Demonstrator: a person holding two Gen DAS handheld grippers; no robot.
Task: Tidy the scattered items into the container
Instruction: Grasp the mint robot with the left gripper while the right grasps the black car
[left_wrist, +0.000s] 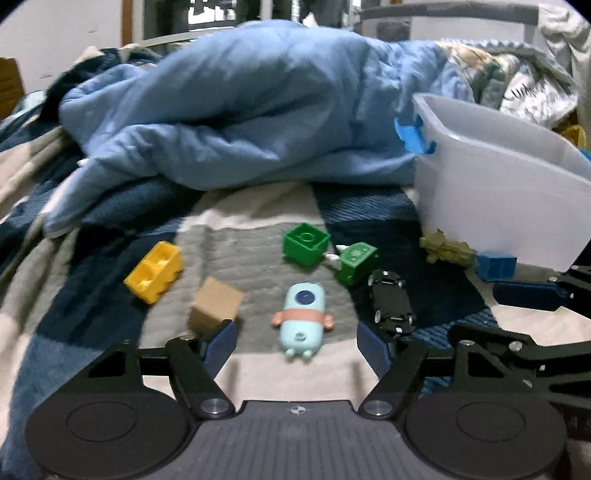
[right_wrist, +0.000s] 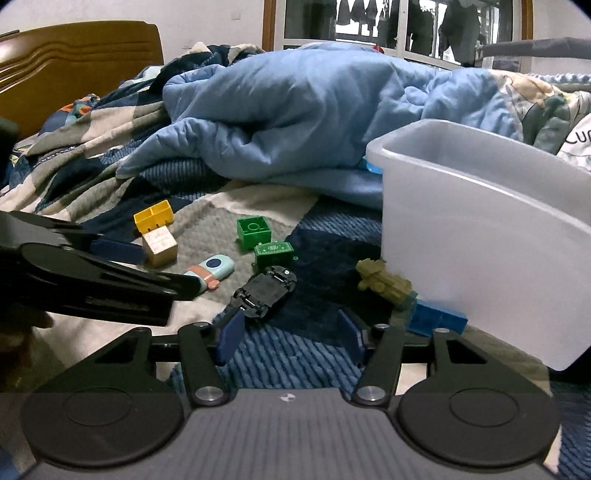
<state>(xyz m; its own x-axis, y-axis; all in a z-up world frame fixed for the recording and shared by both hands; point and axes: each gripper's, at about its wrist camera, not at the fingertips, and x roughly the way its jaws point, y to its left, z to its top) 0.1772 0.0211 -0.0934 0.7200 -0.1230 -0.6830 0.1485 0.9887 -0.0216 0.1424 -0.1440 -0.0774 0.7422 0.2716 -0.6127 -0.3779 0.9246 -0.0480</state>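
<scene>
Toys lie scattered on a patchwork bedspread. In the left wrist view: a yellow brick (left_wrist: 154, 271), a tan cube (left_wrist: 215, 308), a light blue robot toy (left_wrist: 303, 320), a green brick (left_wrist: 306, 243), a green block (left_wrist: 355, 263), an overturned black car (left_wrist: 392, 307), an olive figure (left_wrist: 446, 248) and a blue brick (left_wrist: 495, 265). The translucent white bin (left_wrist: 502, 192) stands at the right. My left gripper (left_wrist: 297, 349) is open, straddling the robot toy's near end. My right gripper (right_wrist: 291, 336) is open and empty, just short of the black car (right_wrist: 264, 291), with the bin (right_wrist: 480, 236) to its right.
A bunched light blue duvet (right_wrist: 295, 110) fills the back of the bed behind the toys. A wooden headboard (right_wrist: 74, 59) is at the far left. The left gripper's arm (right_wrist: 92, 280) crosses the left of the right wrist view. Windows are behind.
</scene>
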